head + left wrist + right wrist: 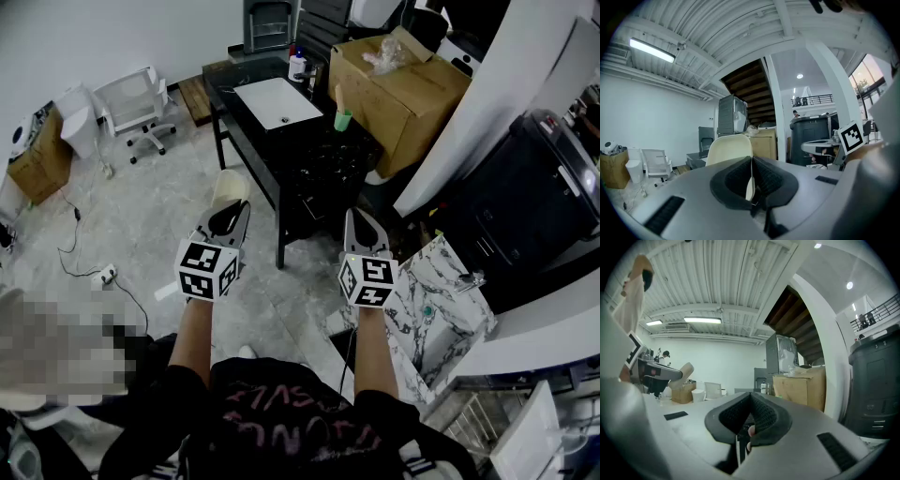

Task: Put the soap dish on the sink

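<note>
Left gripper point(228, 219): fingers clenched on cream soap dish point(230, 187), held in air above floor | Right gripper point(365, 228): fingers pressed together, empty | Sink point(278, 101): white basin in black counter point(253, 131), well apart from the dish.

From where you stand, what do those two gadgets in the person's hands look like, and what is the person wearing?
The left gripper and right gripper are light grey plastic shells tapering forward, with black ribbed pads inside. Each carries a white cube printed with black square markers. The black top bears pinkish lettering. No cables show.
</note>
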`<state>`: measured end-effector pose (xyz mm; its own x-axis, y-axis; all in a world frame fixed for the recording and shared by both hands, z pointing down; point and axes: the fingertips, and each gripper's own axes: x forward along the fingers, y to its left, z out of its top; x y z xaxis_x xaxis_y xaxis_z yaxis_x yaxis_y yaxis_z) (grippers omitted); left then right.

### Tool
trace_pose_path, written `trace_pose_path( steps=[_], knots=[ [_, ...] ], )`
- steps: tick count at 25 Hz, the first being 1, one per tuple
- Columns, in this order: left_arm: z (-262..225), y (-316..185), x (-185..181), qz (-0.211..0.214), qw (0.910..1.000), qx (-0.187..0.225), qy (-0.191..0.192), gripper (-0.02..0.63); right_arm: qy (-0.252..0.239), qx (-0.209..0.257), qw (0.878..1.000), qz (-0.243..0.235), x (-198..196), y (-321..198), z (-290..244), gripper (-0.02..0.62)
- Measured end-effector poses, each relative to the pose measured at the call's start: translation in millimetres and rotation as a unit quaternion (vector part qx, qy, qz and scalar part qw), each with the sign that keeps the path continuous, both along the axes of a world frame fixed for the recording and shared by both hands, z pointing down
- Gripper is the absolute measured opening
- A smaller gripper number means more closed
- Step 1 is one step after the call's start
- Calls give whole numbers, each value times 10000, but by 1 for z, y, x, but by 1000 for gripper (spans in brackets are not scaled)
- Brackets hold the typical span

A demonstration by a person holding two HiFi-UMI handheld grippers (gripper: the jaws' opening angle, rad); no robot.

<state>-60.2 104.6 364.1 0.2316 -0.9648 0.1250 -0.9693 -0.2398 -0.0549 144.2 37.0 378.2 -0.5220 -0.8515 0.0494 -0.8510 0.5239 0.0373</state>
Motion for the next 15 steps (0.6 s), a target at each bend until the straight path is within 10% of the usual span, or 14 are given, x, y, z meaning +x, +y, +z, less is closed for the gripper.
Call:
trace_pose_path(
  steps=[15],
  knots=[
    [6, -7, -12, -77, 10000, -32, 23, 23, 33, 16, 10000, -10, -9, -11, 6, 14]
  ],
)
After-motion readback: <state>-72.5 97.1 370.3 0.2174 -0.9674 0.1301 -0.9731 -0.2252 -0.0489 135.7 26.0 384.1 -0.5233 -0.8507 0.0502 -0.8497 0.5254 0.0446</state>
